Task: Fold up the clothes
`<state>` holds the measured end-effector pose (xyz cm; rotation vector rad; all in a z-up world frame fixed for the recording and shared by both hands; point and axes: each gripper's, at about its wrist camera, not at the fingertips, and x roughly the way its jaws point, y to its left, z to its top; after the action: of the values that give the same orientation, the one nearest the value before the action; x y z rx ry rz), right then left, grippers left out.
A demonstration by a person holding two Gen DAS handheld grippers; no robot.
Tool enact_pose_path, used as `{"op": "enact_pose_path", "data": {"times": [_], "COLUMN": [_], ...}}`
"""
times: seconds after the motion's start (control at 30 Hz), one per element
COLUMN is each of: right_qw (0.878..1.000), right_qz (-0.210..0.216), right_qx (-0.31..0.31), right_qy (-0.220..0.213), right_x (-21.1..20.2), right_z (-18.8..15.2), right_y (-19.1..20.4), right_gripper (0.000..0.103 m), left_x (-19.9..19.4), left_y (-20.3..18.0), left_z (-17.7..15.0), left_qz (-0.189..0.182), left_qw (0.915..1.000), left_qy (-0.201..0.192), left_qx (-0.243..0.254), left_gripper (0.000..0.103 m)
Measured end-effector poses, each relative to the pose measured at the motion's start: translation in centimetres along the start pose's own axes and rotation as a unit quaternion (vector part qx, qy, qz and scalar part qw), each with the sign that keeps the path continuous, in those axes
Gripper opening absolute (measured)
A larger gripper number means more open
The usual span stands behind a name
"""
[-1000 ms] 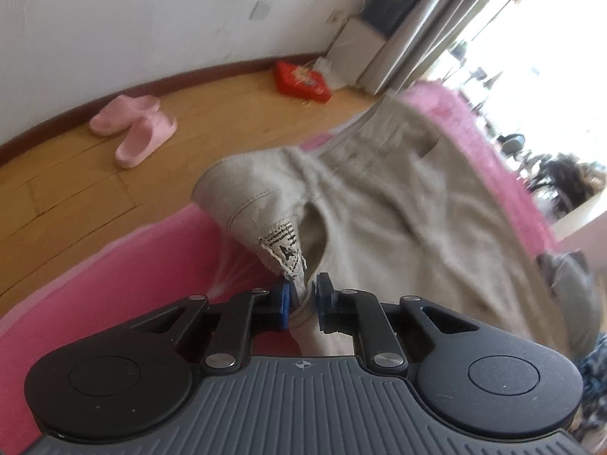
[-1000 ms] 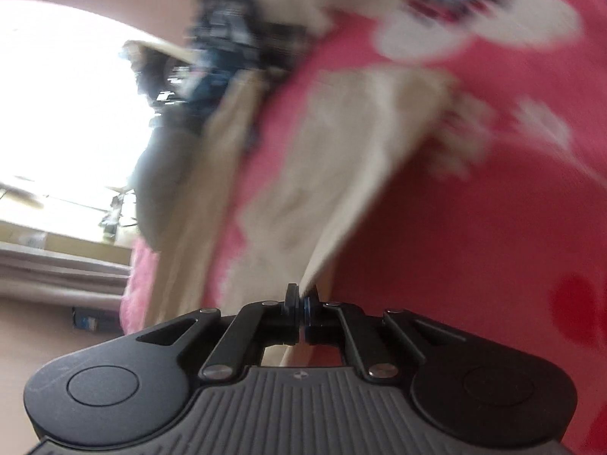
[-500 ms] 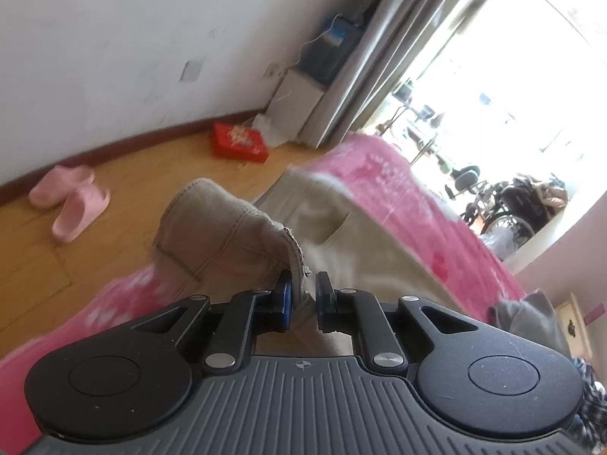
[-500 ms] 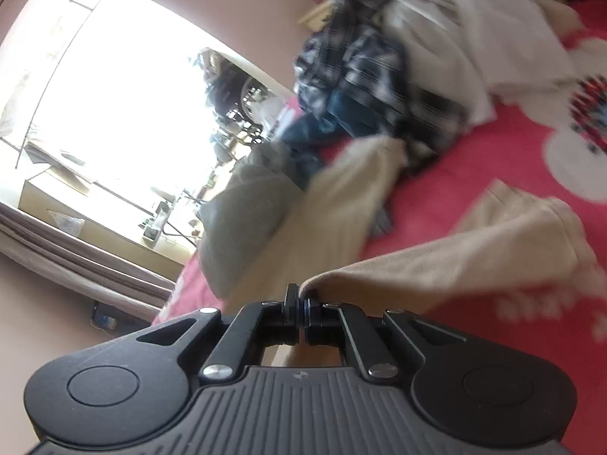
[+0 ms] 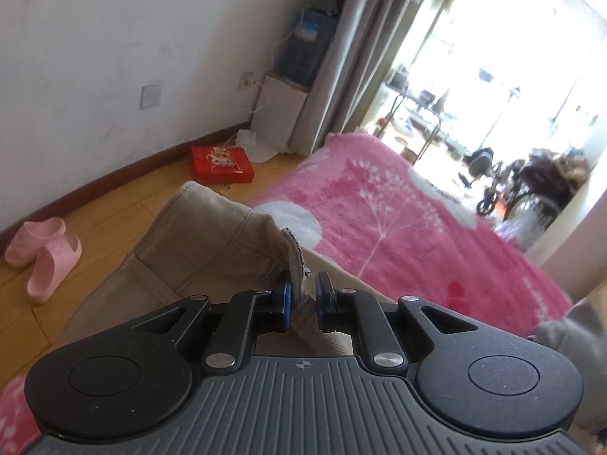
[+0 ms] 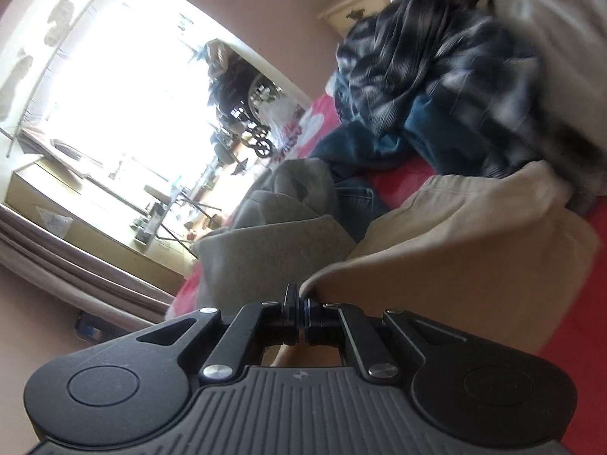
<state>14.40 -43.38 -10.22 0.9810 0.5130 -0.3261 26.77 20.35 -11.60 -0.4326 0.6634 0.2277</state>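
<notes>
Left wrist: left gripper [image 5: 302, 295] clamps trousers [image 5: 197, 242] hem (khaki), lifted above pink bed [image 5: 398, 220]. Right wrist: right gripper [image 6: 302, 313] pinched tight on trousers [image 6: 455, 250] edge, beside clothes pile [image 6: 436, 87].

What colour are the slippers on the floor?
Pale pink slippers, clearest in the left wrist view.
</notes>
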Motion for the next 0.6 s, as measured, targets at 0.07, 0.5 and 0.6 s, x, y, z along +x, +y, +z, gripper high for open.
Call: {"op": "enact_pose_path", "data": {"times": [0.07, 0.5, 0.6], "right_qw": [1.0, 0.978, 0.967], "right_qz": [-0.009, 0.035, 0.066], "right_qx": [0.002, 0.162, 0.201], "right_qy": [0.01, 0.129, 0.143], "right_x": [2.2, 11.3, 11.4], "right_z": [0.3, 3.8, 4.4], "right_y": [-0.3, -6.0, -6.7], "right_gripper": [0.002, 0.066, 0.073], "left_x": [1.7, 6.7, 6.9], "left_y": [-0.6, 2.2, 3.3], "left_z": [0.2, 2.6, 2.7], "left_qz": [0.011, -0.075, -0.087], "left_qw": [0.9999, 0.9836, 0.9693], "left_qy": [0.006, 0.098, 0.109], "left_qx": [0.008, -0.131, -0.203], "left_gripper": [0.011, 0.065, 0.069]}}
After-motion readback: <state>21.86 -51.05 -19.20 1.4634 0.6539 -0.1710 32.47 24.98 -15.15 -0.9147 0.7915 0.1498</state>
